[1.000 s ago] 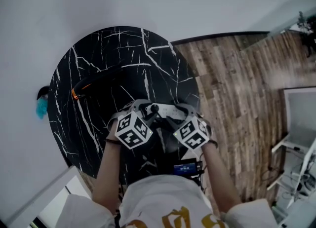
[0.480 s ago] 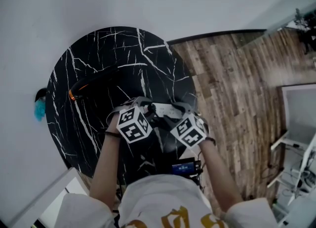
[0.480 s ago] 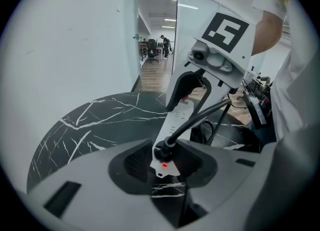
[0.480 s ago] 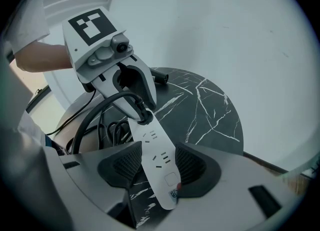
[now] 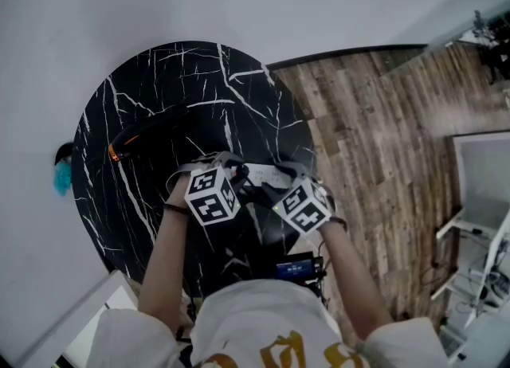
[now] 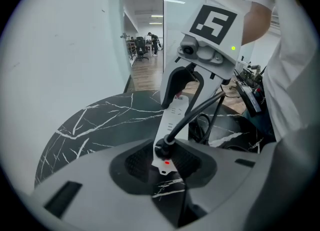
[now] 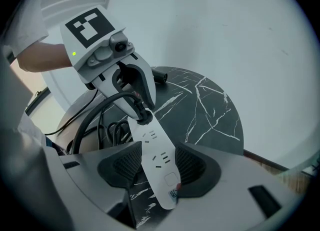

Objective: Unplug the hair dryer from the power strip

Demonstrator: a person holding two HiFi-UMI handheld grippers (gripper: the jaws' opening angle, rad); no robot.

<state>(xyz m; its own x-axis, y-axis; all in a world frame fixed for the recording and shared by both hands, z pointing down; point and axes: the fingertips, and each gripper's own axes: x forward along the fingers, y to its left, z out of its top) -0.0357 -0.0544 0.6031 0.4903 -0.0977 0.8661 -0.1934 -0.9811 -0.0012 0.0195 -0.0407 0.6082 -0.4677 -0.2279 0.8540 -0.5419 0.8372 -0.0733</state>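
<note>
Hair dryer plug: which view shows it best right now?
The left gripper view: the plug sits close and centred, seated in the power strip. The right gripper view shows the plug smaller, at the strip's far end. In the head view it cannot be made out.

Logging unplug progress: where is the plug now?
Left gripper view, centre: the black plug sits in the white power strip, between the jaws of the left claw, which have just been closing.

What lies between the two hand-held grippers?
The strip, in both gripper views: the right hand-held gripper clamps its switch end; the left hand-held gripper, jaws just closing, straddles the plug at the other.
</note>
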